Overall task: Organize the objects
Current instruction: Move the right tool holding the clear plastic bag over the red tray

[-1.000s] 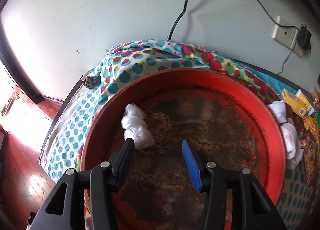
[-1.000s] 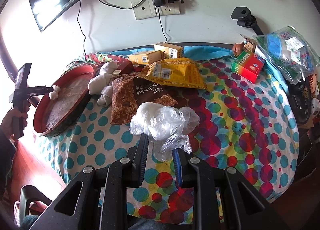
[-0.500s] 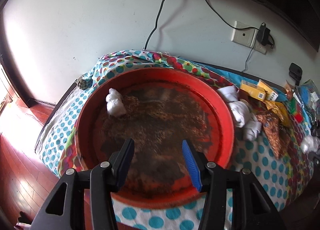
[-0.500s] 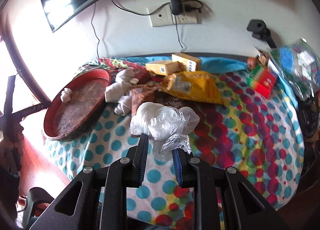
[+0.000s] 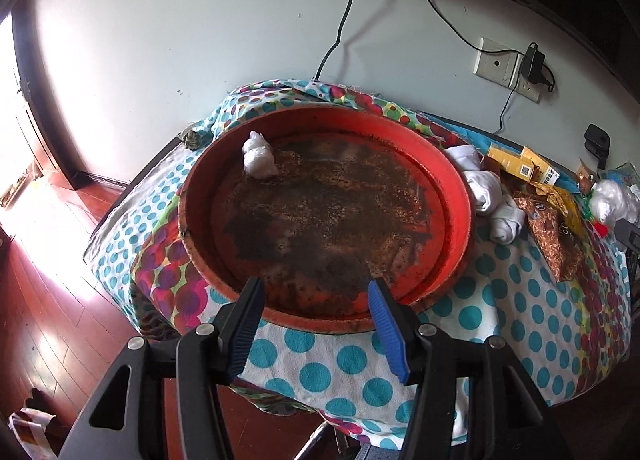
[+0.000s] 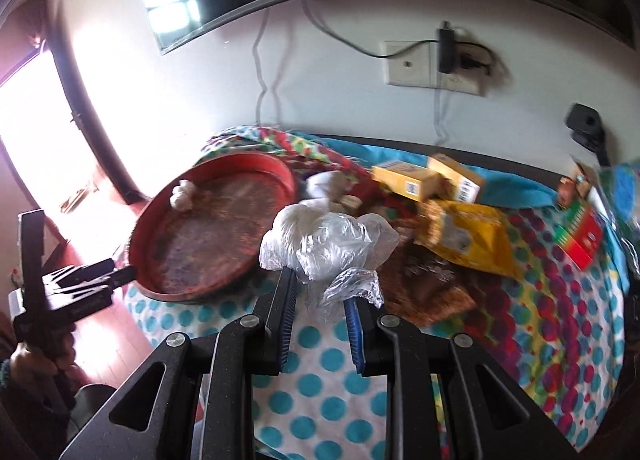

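Note:
A round red tray [image 5: 460, 187] with a worn dark floor lies on the dotted cloth. A white knotted bundle [image 5: 258, 157] rests inside it at the far left. My left gripper [image 5: 314, 292] hovers over the tray's near rim, its jaws opening with nothing between them. My right gripper [image 6: 320, 288] is shut on a crumpled clear plastic bag [image 6: 328, 244], held above the cloth just right of the tray [image 6: 284, 175]. The right wrist view also shows the bundle [image 6: 182, 193] and the left gripper [image 6: 120, 274] in a person's hand. The bag [image 5: 612, 199] appears far right in the left wrist view.
White rolled cloths [image 5: 486, 187] lie beside the tray, then yellow boxes [image 5: 520, 163] and a brown snack bag [image 5: 552, 236]. A yellow packet [image 6: 468, 236] and a red-green box [image 6: 580, 236] lie further right. A wall socket [image 5: 504, 67] with cables is behind; wooden floor is left.
The left gripper has drawn back from the tray's inside to its near rim, leaving the white bundle there. The right gripper has risen with the bag and swung left toward the tray.

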